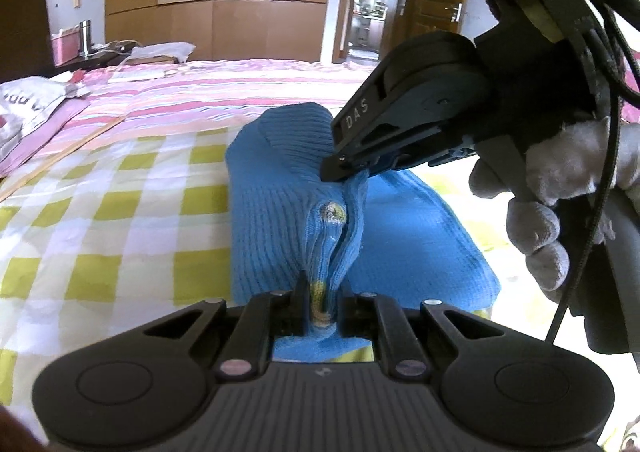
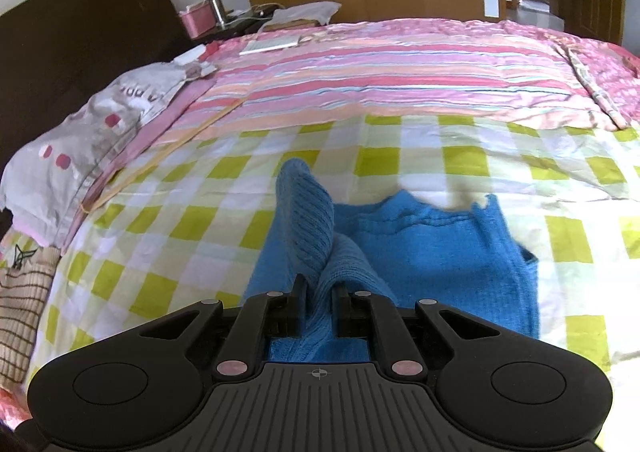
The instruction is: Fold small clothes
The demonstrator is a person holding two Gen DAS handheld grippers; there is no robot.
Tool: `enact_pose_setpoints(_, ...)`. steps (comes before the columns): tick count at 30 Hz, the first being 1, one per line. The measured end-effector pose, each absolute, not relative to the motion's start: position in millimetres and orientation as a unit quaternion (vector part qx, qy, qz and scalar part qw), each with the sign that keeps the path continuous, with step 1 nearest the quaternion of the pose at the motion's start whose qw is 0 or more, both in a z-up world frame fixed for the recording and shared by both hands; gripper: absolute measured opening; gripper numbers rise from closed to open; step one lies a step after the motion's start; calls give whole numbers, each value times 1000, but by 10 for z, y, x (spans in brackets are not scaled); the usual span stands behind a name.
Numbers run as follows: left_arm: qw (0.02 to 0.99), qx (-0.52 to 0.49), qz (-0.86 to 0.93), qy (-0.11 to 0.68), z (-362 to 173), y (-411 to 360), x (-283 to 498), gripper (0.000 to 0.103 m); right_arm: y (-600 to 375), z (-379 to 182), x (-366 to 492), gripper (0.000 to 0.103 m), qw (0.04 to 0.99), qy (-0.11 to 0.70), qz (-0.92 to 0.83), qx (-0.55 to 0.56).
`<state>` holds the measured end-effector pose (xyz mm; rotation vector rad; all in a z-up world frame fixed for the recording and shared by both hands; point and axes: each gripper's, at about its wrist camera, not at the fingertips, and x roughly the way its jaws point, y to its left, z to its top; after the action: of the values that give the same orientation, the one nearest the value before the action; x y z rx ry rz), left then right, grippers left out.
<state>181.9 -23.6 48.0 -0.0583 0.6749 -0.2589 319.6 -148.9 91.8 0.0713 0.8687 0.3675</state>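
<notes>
A small blue knitted garment (image 1: 272,212) lies on the green-and-white checked sheet (image 1: 100,212) of the bed. My left gripper (image 1: 320,288) is shut on a raised ridge of its edge, which carries a yellow patch and a button. My right gripper (image 1: 344,168), held by a gloved hand, comes in from the right and pinches the same ridge farther along. In the right wrist view my right gripper (image 2: 320,288) is shut on a blue ribbed fold, with the rest of the garment (image 2: 440,244) lying flat on the checked sheet (image 2: 160,220) to the right.
A pink striped quilt (image 2: 380,68) covers the far half of the bed. A grey pillow (image 2: 92,132) lies at the left by the dark headboard (image 2: 80,32). A striped beige cloth (image 2: 20,312) sits at the near left. A bedside table holds a pink box (image 2: 196,22).
</notes>
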Motion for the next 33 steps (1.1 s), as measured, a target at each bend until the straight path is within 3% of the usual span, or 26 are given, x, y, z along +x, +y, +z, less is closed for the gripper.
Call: enact_pose_setpoints(33,917,9,-207,342,444,-1205,2150,18,-2570,768,3412,10,896,415,131,91)
